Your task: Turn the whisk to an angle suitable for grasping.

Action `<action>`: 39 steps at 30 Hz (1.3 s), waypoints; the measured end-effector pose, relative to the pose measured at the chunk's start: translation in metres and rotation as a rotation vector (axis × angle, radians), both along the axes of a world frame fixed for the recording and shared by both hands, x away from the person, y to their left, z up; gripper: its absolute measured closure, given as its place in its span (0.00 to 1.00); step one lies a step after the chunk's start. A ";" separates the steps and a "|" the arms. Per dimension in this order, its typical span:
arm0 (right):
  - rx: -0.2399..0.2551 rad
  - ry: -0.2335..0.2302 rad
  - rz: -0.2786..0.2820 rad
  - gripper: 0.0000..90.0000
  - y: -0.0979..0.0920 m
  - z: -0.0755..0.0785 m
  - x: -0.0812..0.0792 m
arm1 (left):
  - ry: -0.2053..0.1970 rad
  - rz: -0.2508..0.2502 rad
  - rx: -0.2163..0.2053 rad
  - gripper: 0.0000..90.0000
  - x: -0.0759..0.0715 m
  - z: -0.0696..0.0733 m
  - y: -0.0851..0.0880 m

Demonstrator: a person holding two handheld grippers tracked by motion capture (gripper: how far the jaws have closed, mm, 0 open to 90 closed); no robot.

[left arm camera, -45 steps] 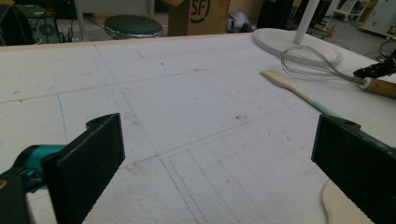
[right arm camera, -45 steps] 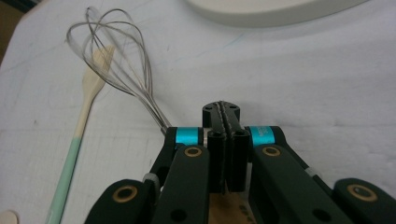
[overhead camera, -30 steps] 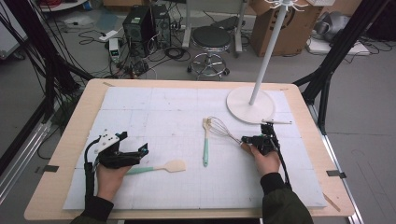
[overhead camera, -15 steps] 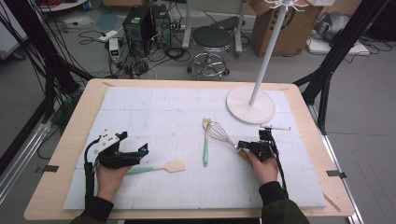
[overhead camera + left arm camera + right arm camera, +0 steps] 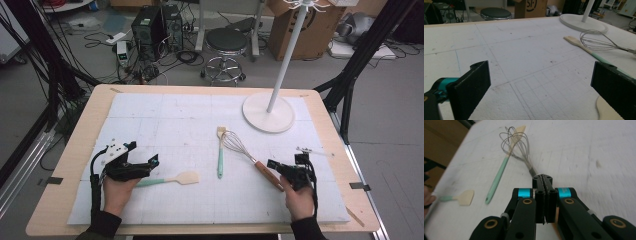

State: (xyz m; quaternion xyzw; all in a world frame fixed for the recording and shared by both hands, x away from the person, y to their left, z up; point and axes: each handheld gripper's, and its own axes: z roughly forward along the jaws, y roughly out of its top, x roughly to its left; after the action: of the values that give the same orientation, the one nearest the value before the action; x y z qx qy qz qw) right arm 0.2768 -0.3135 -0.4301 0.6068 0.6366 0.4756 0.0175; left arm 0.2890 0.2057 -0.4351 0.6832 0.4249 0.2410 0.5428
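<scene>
Whisk (image 5: pixel 248 156) lies slanted across the white foam mat (image 5: pixel 165 120), its wooden handle at the near right end and its wire balloon pointing up and left toward the middle of the table. The right gripper (image 5: pixel 281 170) has its jaws closed together at that handle's end; in the right gripper view the two black jaws meet with no gap, and the whisk's neck runs out from just beyond their tips, though whether the pads actually pinch the handle cannot be told (it lies hidden under the jaws). The wire loops look intact and rounded, resting on the mat and overlapping the wooden head of a spatula with a mint-green handle (image 5: pixel 220 152), which lies nearly straight up and down just left of the whisk. On the near left, the left gripper (image 5: pixel 150 164) stands wide open, its jaws well apart and holding nothing, beside a second, smaller spatula (image 5: pixel 170 179) with a pale blade and a teal handle that passes under the hand. Farther back, to the right, sits the round white base of a stand (image 5: pixel 268 112).
</scene>
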 end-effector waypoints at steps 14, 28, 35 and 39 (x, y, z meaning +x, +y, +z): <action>-0.020 0.025 -0.077 1.00 -0.024 -0.023 -0.069 | -0.002 -0.005 0.008 0.04 0.000 0.001 -0.004; -0.057 0.045 -0.070 1.00 -0.026 -0.032 -0.063 | -0.002 -0.006 0.007 0.04 -0.001 0.000 -0.003; -0.057 0.049 -0.075 1.00 -0.027 -0.032 -0.064 | -0.001 -0.003 0.009 0.04 -0.001 0.000 -0.003; -0.055 0.046 -0.097 1.00 -0.034 -0.032 -0.067 | -0.002 -0.003 0.006 0.04 -0.001 0.000 -0.003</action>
State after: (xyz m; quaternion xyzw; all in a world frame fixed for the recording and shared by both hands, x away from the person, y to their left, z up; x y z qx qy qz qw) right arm 0.2098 -0.3477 -0.4622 0.6471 0.6195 0.4424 0.0429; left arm 0.2884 0.2025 -0.4350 0.6852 0.4227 0.2419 0.5415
